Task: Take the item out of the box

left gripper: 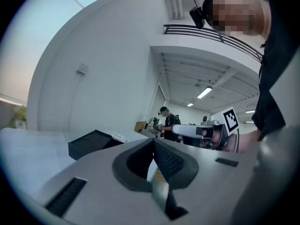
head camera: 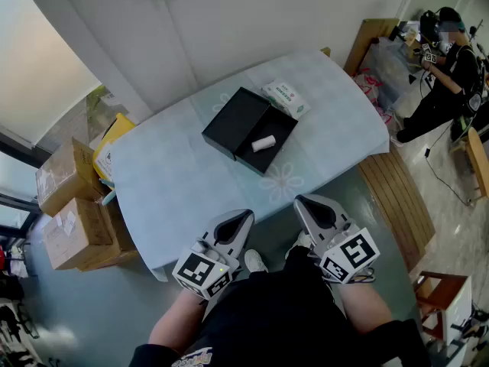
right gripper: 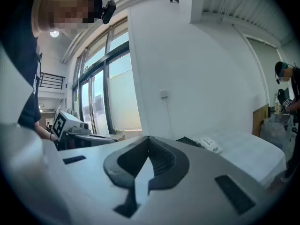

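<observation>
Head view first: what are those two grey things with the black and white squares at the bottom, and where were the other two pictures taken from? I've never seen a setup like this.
They are hand-held tools, not a robot. A person holds a two-jaw gripper in each hand: the left gripper and the right gripper. The patterned cubes are part of them. The head view comes from a camera on the person's head, looking down. The other two come from a camera on each gripper, looking along its jaws. Both pairs of jaws are closed and hold nothing. On the table lies an open black box with a small white item inside, and a white and green packet beside it.
</observation>
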Available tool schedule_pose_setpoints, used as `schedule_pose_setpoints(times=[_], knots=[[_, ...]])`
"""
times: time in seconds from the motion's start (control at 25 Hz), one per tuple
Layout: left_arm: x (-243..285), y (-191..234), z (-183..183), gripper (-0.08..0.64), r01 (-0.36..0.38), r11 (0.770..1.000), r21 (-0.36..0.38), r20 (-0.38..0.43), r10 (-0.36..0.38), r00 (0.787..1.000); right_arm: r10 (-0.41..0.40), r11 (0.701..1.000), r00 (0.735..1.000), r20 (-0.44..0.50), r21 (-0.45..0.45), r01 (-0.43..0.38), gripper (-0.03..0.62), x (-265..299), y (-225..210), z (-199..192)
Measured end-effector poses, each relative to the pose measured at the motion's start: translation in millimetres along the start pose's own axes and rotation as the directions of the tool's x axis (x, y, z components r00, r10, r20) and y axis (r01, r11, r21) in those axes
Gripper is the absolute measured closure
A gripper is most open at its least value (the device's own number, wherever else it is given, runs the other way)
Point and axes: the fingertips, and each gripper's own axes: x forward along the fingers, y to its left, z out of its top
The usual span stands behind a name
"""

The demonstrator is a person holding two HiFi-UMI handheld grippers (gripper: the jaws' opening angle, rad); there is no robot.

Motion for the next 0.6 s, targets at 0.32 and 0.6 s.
schedule_pose_setpoints(times=[0.32, 0.6], knots=[[4, -7, -1, 0.552, 0.000, 1.000, 0.005, -0.005, 0.000, 1.000, 0.017, 1.000, 1.000, 0.024, 0.014, -0.017, 0.583, -8, -1, 4], [13, -8, -3, 0.552, -0.014, 1.000, 0.004, -0.016, 0.014, 1.000, 0.027, 1.000, 1.000, 0.016, 0.003, -0.027, 0.583, -11, -11, 9]])
